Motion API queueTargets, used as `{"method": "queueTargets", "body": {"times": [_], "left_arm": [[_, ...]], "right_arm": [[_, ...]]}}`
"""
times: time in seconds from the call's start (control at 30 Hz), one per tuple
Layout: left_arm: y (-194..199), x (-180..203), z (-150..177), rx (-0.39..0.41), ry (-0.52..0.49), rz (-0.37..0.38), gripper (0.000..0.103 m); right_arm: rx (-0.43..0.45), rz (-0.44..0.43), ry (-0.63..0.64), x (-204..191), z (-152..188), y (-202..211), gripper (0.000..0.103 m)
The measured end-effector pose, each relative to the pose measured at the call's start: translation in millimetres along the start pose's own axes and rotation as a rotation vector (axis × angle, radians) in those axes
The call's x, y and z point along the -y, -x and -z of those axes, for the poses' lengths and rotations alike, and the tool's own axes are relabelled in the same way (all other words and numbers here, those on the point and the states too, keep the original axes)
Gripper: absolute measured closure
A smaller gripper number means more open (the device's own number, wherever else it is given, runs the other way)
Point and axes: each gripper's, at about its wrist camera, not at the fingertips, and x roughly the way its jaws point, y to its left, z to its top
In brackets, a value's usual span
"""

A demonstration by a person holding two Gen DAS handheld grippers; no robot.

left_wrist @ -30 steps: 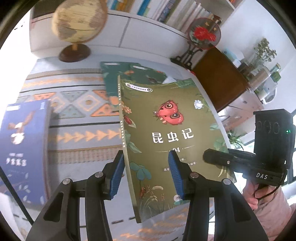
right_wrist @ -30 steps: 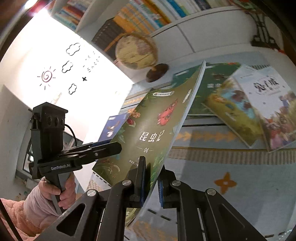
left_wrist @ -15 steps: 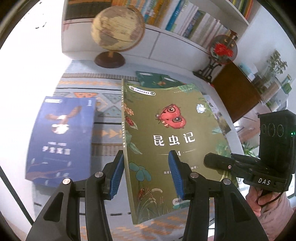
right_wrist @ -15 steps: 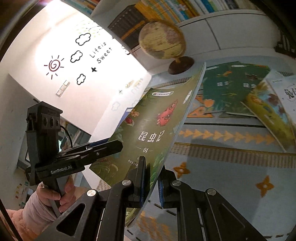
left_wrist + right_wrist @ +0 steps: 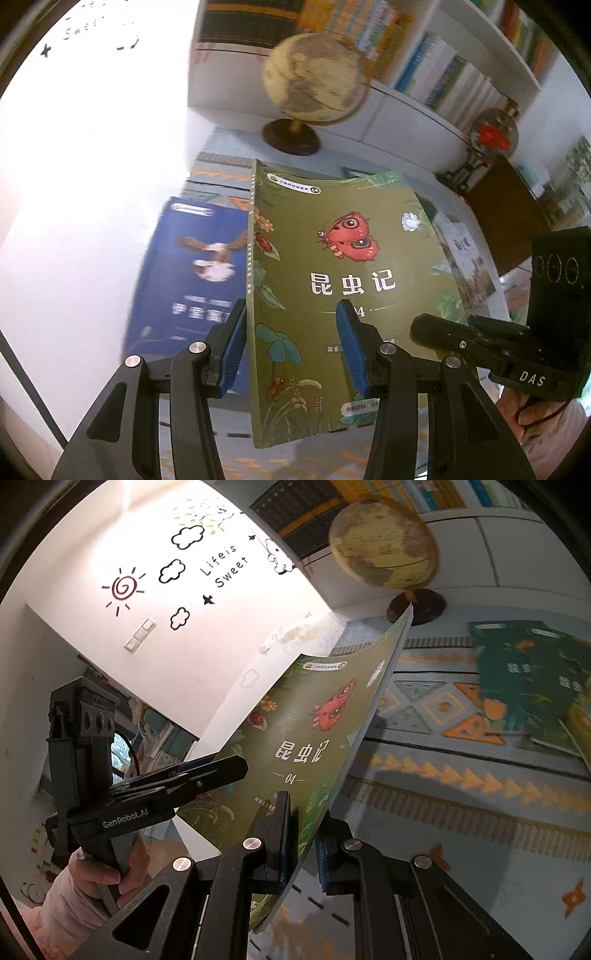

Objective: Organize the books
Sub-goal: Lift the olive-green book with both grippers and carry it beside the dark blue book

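The olive-green insect book [image 5: 332,280], its cover showing a red moth, is held up off the patterned rug [image 5: 461,786] and fills the centre of the left wrist view. The right gripper [image 5: 303,849] is clamped narrow on the book's lower page edge, which is probably why the thin paperback bows away from it. The left gripper [image 5: 291,347] straddles the spine edge: one blue pad [image 5: 232,350] sits just left of the spine and the other lies over the cover, so the jaws are part-way apart, and I cannot tell whether either pad actually presses the book. It looks placed to steady the floppy side while the other tool bears the weight.

A blue book [image 5: 192,280] with a bird on it lies flat at left centre, blurred. Dark green books [image 5: 532,679] lie at the right of the right wrist view. A globe [image 5: 314,81] stands at upper centre before the bookshelf [image 5: 443,70], the likely destination
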Motion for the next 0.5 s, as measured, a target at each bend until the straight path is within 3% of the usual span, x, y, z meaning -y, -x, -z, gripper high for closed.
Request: {"method": "queueTargets", "body": {"times": [0.5], "left_arm": [[-24,-91,0,-0.032,0.184,-0.073,0.059]], "right_arm": [[-0.086,0.016,-0.013,-21,-7,-105,0.091]]}}
